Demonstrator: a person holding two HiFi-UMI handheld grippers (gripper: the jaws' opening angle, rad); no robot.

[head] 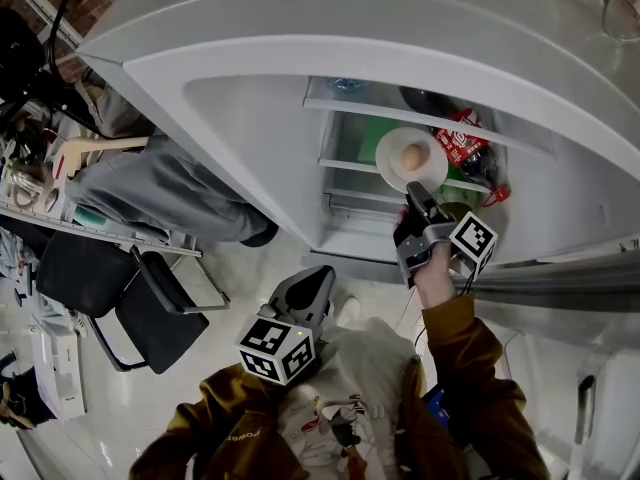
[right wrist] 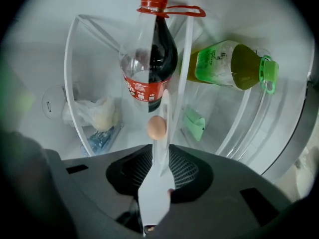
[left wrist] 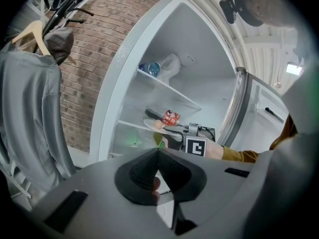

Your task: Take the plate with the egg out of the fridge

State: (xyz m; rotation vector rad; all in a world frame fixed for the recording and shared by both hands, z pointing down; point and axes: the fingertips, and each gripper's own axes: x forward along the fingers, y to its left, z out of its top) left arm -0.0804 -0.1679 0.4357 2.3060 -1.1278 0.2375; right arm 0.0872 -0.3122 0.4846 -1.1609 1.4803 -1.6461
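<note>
The fridge stands open. A white plate with a brown egg on it sits at the front of the middle shelf, and my right gripper is shut on its near rim. In the right gripper view the plate shows edge-on between the jaws, with the egg on its left face. My left gripper hangs low, outside the fridge and well short of the plate, jaws shut on nothing. From the left gripper I see the plate and the right gripper at the shelf.
Behind the plate stand a cola bottle and a green drink bottle; a plastic bag lies at the left. The fridge door stands open at the right. A grey jacket and a black chair are at the left.
</note>
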